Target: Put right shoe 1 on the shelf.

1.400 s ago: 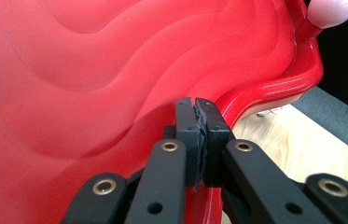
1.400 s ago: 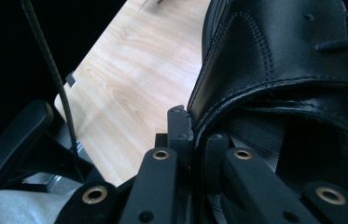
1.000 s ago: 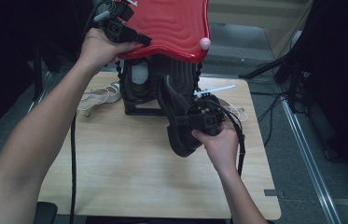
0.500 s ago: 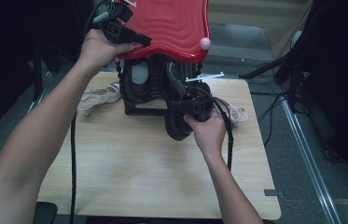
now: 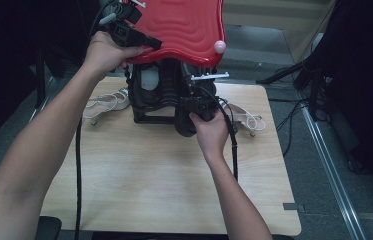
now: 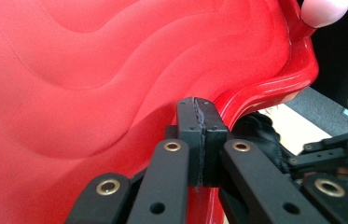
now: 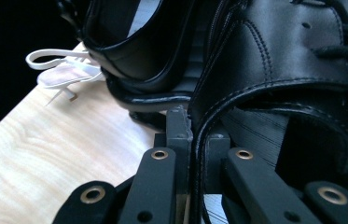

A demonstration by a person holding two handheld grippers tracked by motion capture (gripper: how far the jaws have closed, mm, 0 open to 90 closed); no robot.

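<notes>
High view: red lid (image 5: 184,30) is lifted over a black rack (image 5: 149,97) at the far middle of the wooden table (image 5: 164,170). Left gripper (image 5: 146,42) is at the lid's near-left edge. Right gripper (image 5: 194,107) is just right of the rack, at a black shoe (image 5: 184,122) whose lower end hangs in front of the rack. White sandals (image 5: 106,102) lie left of the rack, another pair (image 5: 246,120) to its right.

Left gripper view: left gripper (image 6: 202,116) has its pads pressed together, pinching the red lid's rim (image 6: 255,95).

Right gripper view: right gripper (image 7: 191,128) is clamped on the black shoe's collar edge (image 7: 274,60). A second black shoe (image 7: 134,42) sits beyond it in the rack; a white sandal (image 7: 64,70) lies past it on the table.
</notes>
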